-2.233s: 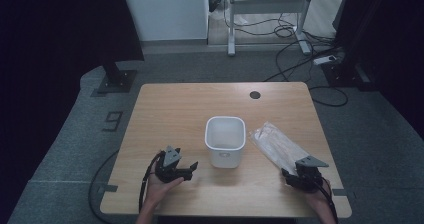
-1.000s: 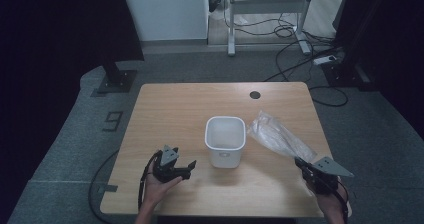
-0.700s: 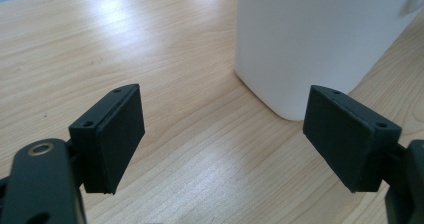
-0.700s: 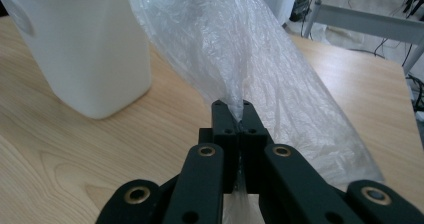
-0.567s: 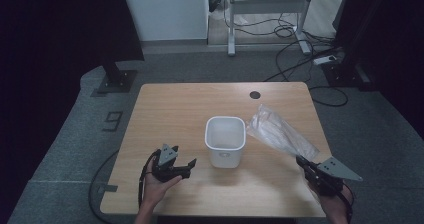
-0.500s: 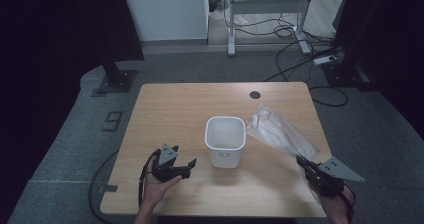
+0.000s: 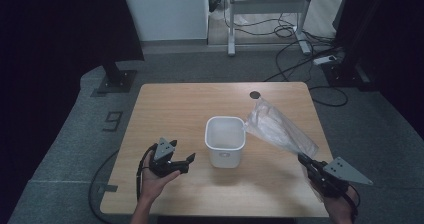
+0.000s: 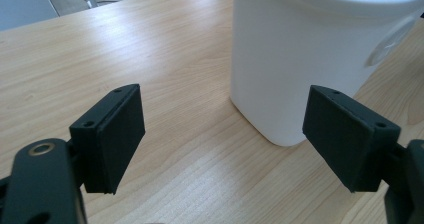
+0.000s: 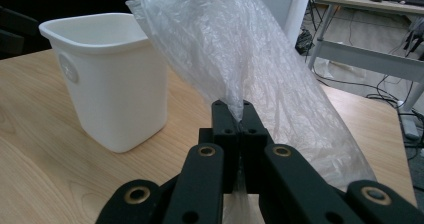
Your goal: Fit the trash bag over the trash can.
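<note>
Crinkled clear plastic bag [image 9: 250, 59] is pinched by the right gripper [image 9: 239, 115] beside the white plastic bin [image 7: 225, 140] (upright); left gripper [image 8: 225, 139] jaws spread wide.

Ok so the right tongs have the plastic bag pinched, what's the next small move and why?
Probably carry the plastic bag a little further over the white bin. The right tongs are shut on one end, and its far end only reaches the bin's rim. The left tongs stand open beside the bin, free to spread it.
</note>
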Demonstrator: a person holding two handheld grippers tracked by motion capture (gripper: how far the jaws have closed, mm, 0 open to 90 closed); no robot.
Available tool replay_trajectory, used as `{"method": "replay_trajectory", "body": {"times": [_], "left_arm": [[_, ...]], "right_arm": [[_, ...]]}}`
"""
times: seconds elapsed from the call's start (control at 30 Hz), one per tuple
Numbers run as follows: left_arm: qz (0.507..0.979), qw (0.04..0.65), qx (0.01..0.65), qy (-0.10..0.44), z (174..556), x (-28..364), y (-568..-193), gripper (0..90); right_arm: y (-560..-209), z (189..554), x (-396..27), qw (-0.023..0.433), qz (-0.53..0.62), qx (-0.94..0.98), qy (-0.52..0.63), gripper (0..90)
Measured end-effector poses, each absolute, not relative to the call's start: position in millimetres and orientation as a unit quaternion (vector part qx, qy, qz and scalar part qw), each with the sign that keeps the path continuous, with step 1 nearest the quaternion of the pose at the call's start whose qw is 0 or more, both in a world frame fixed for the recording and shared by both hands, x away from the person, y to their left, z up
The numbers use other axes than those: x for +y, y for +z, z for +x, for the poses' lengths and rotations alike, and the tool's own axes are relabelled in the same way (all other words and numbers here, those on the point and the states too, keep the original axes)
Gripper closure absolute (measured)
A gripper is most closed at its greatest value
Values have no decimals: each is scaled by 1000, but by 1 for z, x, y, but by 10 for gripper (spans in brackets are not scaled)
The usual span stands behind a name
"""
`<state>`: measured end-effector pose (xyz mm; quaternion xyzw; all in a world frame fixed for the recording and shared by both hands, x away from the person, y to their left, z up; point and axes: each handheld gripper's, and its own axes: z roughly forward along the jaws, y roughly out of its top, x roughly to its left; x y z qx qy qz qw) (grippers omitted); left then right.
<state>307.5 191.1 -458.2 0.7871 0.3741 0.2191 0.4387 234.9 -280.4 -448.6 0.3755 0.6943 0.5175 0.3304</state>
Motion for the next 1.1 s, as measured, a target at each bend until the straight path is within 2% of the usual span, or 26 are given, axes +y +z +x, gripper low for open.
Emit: {"method": "replay_trajectory", "body": {"times": [0.63,1.1], "left_arm": [[785,449,367,217,315,185,-429,189],[780,467,363,207,331,176,-394,195]], "right_arm": [[-445,239,-260,316,340,714,525,890],[-446,245,-236,303,317,730,524,890]]}}
